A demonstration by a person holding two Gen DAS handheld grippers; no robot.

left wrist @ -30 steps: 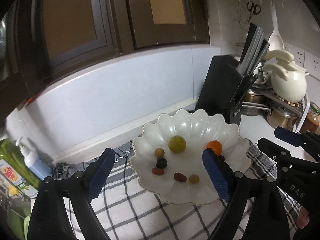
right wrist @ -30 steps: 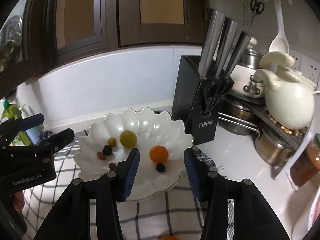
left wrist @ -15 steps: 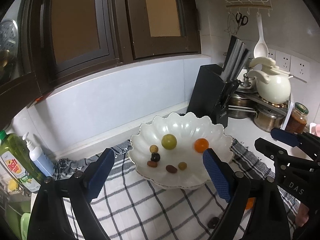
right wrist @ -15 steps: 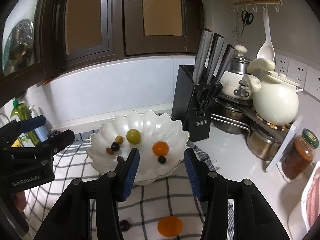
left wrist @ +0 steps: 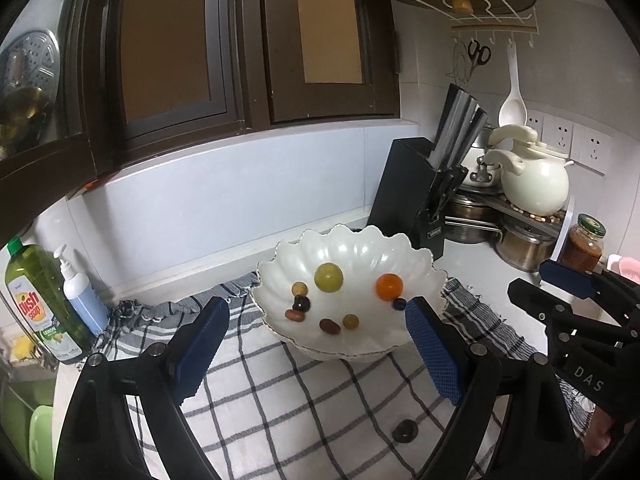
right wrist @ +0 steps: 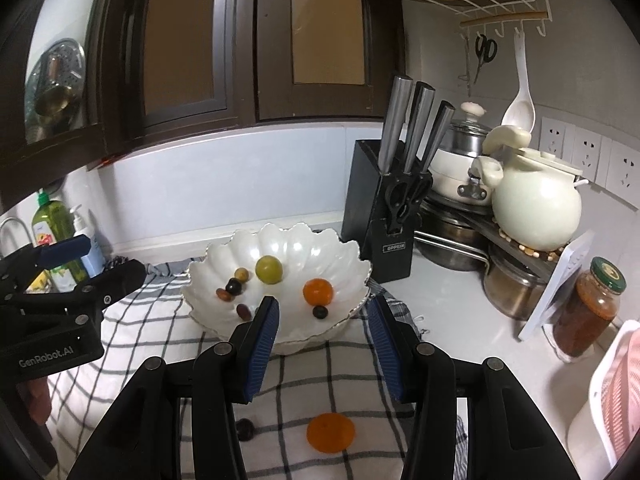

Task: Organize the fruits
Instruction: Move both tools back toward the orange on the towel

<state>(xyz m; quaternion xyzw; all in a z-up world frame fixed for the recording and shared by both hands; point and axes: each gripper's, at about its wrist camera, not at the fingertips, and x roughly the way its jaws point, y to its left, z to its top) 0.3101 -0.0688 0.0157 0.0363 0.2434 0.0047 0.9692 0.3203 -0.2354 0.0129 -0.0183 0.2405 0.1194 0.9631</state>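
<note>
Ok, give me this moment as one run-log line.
phase: between picks | left gripper: open, empty | right gripper: open, empty | bowl: several fruits inside | cloth: orange fruit, dark fruit loose

Your left gripper (left wrist: pixel 316 344): black linkage arms, silver screws, blue ribbed pads, "GenRobot.AI" lettering.
Your right gripper (right wrist: pixel 324 340): black arms, silver screws, blue ribbed pads, "DAS" marking.

The green bottle (left wrist: pixel 38 304) at nine o'clock reads "dish soap" and "LEMON". The knife block (right wrist: pixel 384 222) bears "OPPEIN". The left gripper (right wrist: pixel 52 304) body shows "GenRobot.AI"; the right gripper (left wrist: pixel 576 320) body shows "DAS".
</note>
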